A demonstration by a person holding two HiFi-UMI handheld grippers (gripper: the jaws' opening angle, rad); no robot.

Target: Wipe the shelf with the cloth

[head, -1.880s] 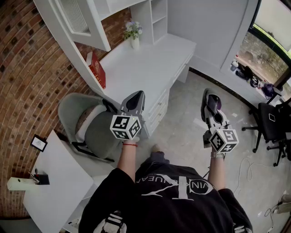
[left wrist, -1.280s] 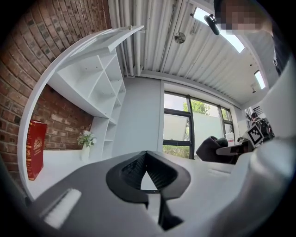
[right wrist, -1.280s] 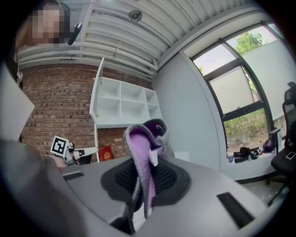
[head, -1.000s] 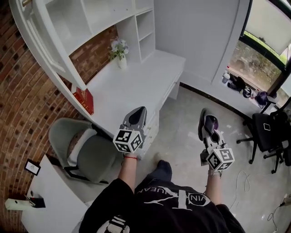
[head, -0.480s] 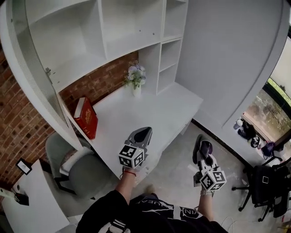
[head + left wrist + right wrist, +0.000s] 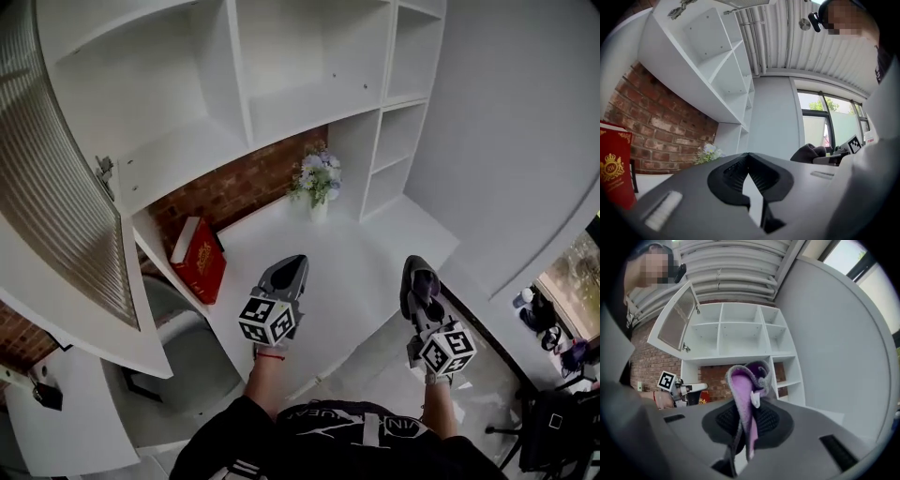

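Fingers of my right gripper are clamped on the purple-grey cloth, which seems folded double, though the lens distorts it. My left gripper has its fingers together, tips touching, over the white bench below the shelf.

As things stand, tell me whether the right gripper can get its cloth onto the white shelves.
Probably yes: the right gripper, shut on the purple cloth, faces the open shelves with nothing between; the door hangs aside.

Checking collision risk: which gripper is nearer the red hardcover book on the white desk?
Left. The left gripper is just right of the red hardcover book; the right gripper is farther right.
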